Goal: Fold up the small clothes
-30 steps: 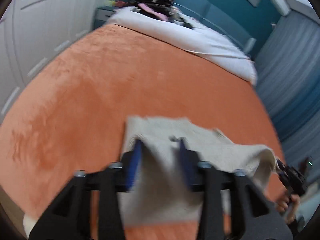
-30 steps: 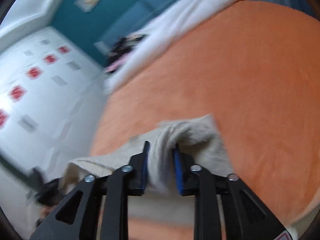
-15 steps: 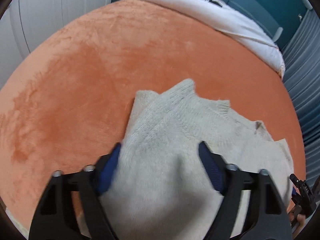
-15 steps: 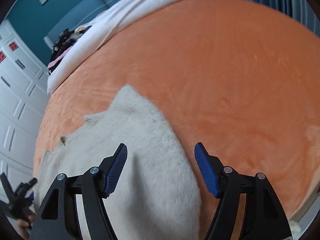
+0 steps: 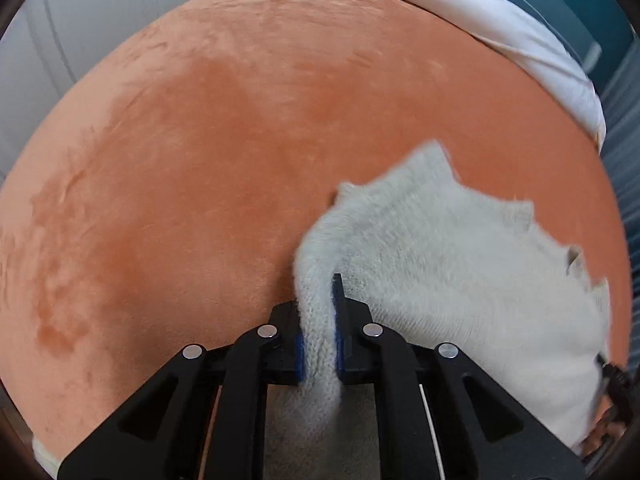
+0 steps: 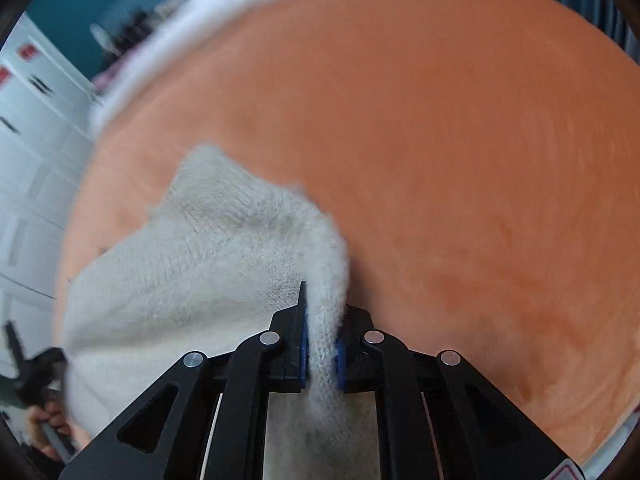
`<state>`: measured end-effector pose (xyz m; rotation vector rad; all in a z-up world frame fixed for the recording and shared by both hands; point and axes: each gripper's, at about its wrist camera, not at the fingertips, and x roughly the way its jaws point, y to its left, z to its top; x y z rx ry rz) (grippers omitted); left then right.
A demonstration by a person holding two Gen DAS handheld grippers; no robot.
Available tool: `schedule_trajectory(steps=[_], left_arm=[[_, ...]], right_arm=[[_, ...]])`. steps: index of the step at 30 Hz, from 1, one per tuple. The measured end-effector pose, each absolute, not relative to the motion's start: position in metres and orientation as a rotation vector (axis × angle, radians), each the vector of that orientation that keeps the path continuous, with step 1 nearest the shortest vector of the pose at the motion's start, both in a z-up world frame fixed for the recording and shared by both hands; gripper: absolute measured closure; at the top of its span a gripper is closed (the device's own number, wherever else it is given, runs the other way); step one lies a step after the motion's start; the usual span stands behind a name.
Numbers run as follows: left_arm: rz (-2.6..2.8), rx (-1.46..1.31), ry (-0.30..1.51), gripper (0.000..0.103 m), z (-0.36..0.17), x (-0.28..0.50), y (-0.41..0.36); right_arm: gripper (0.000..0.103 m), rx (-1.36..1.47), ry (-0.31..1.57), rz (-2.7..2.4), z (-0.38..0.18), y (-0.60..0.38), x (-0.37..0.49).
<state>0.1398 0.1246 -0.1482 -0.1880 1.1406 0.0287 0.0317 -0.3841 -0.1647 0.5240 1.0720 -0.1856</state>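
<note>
A small cream knitted sweater [image 5: 448,264] lies on an orange blanket [image 5: 200,152]. My left gripper [image 5: 318,300] is shut on the sweater's left edge, with the knit bunched between the blue pads. In the right wrist view my right gripper [image 6: 322,304] is shut on the sweater's [image 6: 208,256] right edge in the same way. The cloth spreads between the two grippers, with its far part resting on the blanket. The left gripper [image 6: 28,372] shows at the left edge of the right wrist view.
The orange blanket [image 6: 460,160] covers a bed. White bedding [image 5: 500,28] lies at the far end. White cupboard doors [image 6: 28,168] and a teal wall [image 6: 72,8] stand beyond. Blue curtains [image 5: 624,120] hang on the right side.
Both grippers were open over the flat sweater half a second ago. They have closed on its left and right edges, and the cloth is bunched in the pads.
</note>
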Motion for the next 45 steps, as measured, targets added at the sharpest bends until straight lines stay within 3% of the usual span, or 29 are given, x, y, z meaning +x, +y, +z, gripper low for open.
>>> schedule_trajectory(steps=[6,7,8,9,10,14,15,16,18,22,26,27,28,29,33,36,39,45], left_arm=[[0.010,-0.230,1.089,0.088,-0.110,0.129,0.121],[-0.006,-0.233,1.050,0.082,-0.096,0.126,0.118],[-0.020,-0.227,1.026,0.075,-0.087,0.127,0.112],[-0.037,-0.215,1.012,0.062,-0.081,0.132,0.103],[-0.050,-0.203,1.011,0.056,-0.080,0.140,0.096],[-0.022,-0.153,1.102,0.057,-0.108,0.182,0.080],[-0.020,-0.154,1.137,0.071,-0.118,0.190,0.078],[-0.012,-0.139,1.176,0.094,-0.128,0.198,0.078],[-0.022,-0.136,1.159,0.102,-0.126,0.203,0.080],[0.017,-0.123,1.065,0.103,-0.107,0.215,0.089],[0.085,-0.120,1.192,0.103,-0.145,0.235,0.101],[0.071,-0.145,1.193,0.103,-0.145,0.230,0.104],[0.045,-0.169,1.169,0.103,-0.138,0.224,0.107],[0.016,-0.185,1.141,0.103,-0.129,0.215,0.108],[-0.073,-0.242,1.045,0.092,-0.093,0.172,0.105],[-0.114,-0.208,1.069,0.089,-0.100,0.163,0.083],[-0.051,-0.134,1.132,0.087,-0.138,0.168,0.070],[-0.076,-0.199,1.056,0.086,-0.094,0.136,0.091]], right_arm=[[0.077,0.489,0.934,-0.234,-0.095,-0.371,0.012],[0.059,0.475,0.903,-0.224,-0.086,-0.370,0.013],[0.047,0.448,0.879,-0.217,-0.077,-0.364,0.017],[0.031,0.403,0.866,-0.210,-0.073,-0.357,0.028],[0.026,0.351,0.870,-0.209,-0.075,-0.354,0.047],[0.030,0.188,1.056,-0.268,-0.123,-0.345,0.111],[0.064,0.200,1.126,-0.225,-0.137,-0.344,0.121],[0.095,0.226,1.167,-0.170,-0.140,-0.342,0.126],[0.096,0.233,1.040,-0.122,-0.108,-0.338,0.122],[0.096,0.357,0.855,-0.124,-0.067,-0.360,0.116],[0.095,0.350,1.219,-0.235,-0.172,-0.387,0.144],[0.095,0.312,1.151,-0.238,-0.165,-0.384,0.138],[0.085,0.321,1.111,-0.244,-0.152,-0.382,0.133],[0.082,0.348,1.075,-0.247,-0.140,-0.382,0.126],[0.082,0.390,0.908,-0.160,-0.086,-0.356,0.087],[0.083,0.361,0.976,-0.027,-0.098,-0.307,0.077],[0.084,0.249,1.117,-0.034,-0.161,-0.274,0.081],[0.082,0.360,1.003,0.049,-0.091,-0.275,0.038]])
